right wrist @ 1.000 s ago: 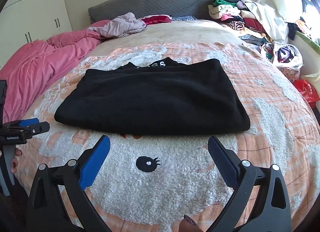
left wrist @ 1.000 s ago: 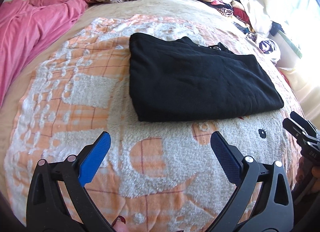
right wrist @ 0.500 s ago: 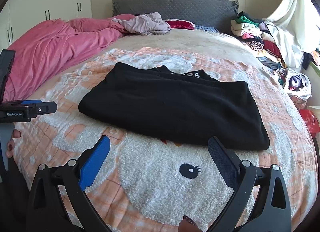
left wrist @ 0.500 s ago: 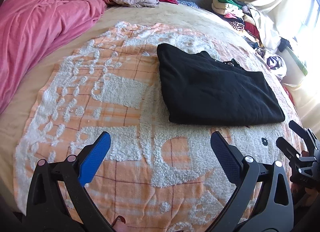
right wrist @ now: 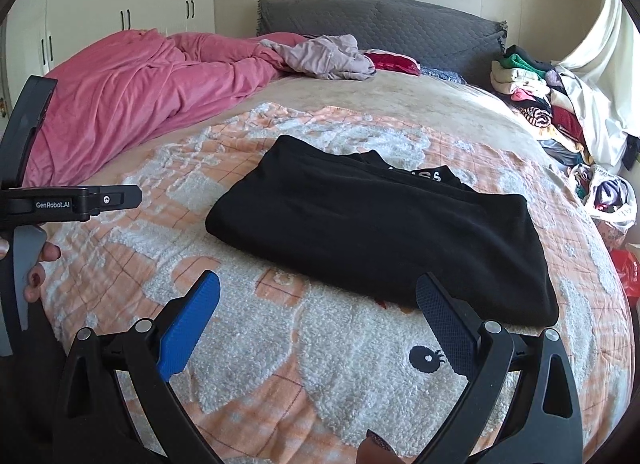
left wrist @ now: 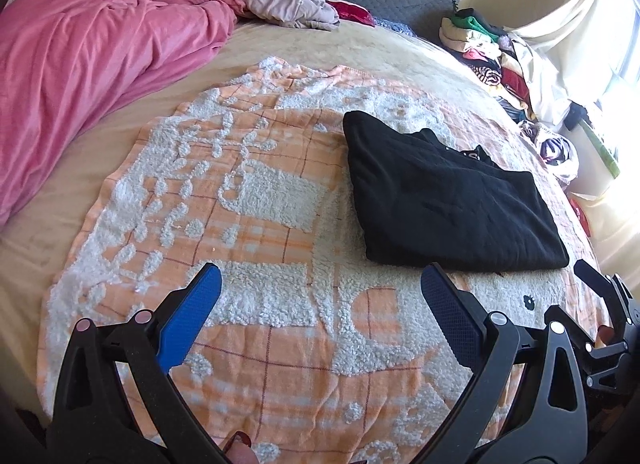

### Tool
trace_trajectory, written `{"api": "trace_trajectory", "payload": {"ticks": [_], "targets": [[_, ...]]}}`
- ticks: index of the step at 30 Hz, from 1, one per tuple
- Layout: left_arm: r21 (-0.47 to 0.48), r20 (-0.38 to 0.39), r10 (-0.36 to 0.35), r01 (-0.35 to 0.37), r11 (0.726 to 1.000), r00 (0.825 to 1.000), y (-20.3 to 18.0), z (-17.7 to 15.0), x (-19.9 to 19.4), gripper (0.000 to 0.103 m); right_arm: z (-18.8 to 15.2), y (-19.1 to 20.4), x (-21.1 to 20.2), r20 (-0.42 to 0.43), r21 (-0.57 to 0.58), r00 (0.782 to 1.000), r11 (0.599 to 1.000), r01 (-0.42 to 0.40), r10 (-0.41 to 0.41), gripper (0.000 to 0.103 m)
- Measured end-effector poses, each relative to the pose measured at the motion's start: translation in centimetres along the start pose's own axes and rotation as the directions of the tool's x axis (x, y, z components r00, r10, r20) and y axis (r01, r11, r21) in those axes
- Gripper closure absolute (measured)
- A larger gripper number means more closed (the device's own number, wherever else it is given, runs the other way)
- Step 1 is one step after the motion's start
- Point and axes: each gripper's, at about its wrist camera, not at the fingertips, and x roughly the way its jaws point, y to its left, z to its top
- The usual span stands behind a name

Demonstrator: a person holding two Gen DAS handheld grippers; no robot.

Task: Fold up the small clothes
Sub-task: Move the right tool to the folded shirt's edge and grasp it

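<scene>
A black garment lies folded into a flat rectangle on the orange and white blanket; it also shows in the right wrist view, with white lettering at its far edge. My left gripper is open and empty, above the blanket to the left of and nearer than the garment. My right gripper is open and empty, just short of the garment's near edge. The left gripper's body shows at the left of the right wrist view.
A pink duvet covers the bed's left side. A mauve garment and a red item lie by the grey headboard. A pile of clothes sits at the right edge, with a bag below it.
Both grippers have pulled back and swung left, so the garment sits further right and further off in both views. Both stay open. The garment has not moved.
</scene>
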Motion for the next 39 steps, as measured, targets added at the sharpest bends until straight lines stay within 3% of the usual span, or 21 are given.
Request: {"api": "trace_trajectory", "payload": {"ticks": [12, 23, 39], "targets": [[-0.026, 0.026, 0.015, -0.014, 1.000, 1.000, 1.1, 1.3, 0.1, 0.009, 1.2, 2.7, 1.1, -0.002, -0.091, 1.000, 0.996, -0.008, 0.008, 0.005], [-0.043, 0.017, 0.050, -0.049, 0.998, 0.999, 1.8, 3.5, 3.2, 0.009, 1.8, 4.3, 4.5, -0.050, -0.144, 0.999, 0.989, -0.022, 0.015, 0.005], [-0.025, -0.020, 0.060, -0.061, 0.998, 0.998, 1.3, 5.6, 7.7, 0.009, 0.4, 5.6, 13.1, -0.165, -0.245, 0.979, 0.966, 0.076, -0.119, 0.005]]}}
